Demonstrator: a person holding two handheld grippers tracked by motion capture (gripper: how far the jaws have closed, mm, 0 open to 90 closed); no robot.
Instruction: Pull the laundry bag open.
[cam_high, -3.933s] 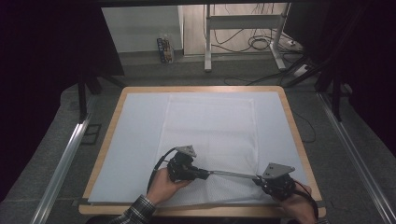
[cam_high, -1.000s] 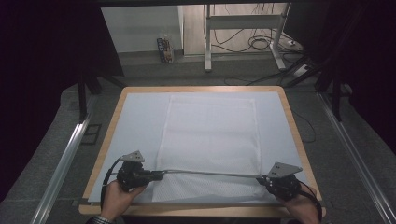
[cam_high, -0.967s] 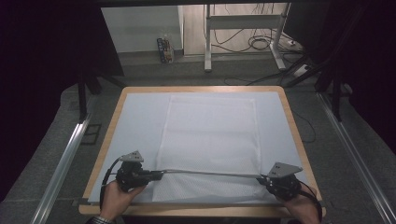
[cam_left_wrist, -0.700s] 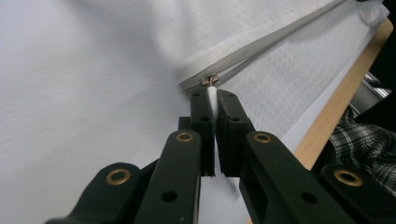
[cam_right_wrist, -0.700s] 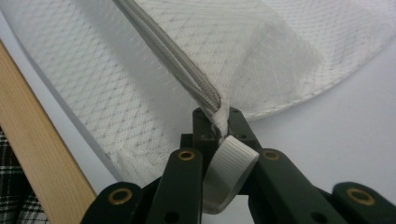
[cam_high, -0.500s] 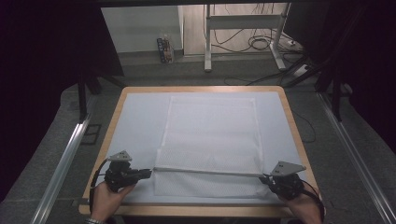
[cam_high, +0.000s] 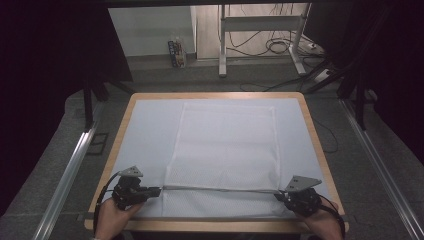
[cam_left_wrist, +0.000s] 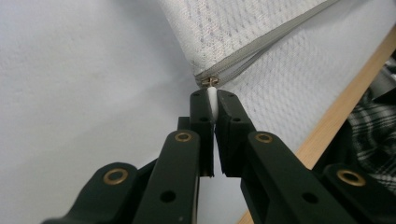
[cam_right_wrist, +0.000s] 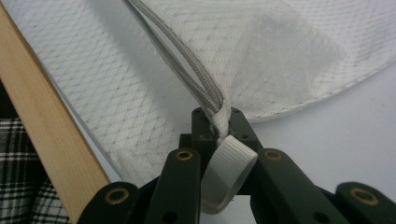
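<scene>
A white mesh bag (cam_high: 225, 150) is lying flat on the pale blue table cover (cam_high: 145, 130), its grey zipper (cam_high: 220, 188) running along the near edge between the two grippers. The left gripper (cam_high: 156, 190) is pinching the white zipper pull (cam_left_wrist: 212, 100) between nearly closed jaws at the bag's left corner. The right gripper (cam_high: 280, 196) is clamping the bag's right corner, where a ribbed white loop (cam_right_wrist: 226, 175) is sticking out between its jaws, beside the table's wooden edge (cam_right_wrist: 42, 126).
</scene>
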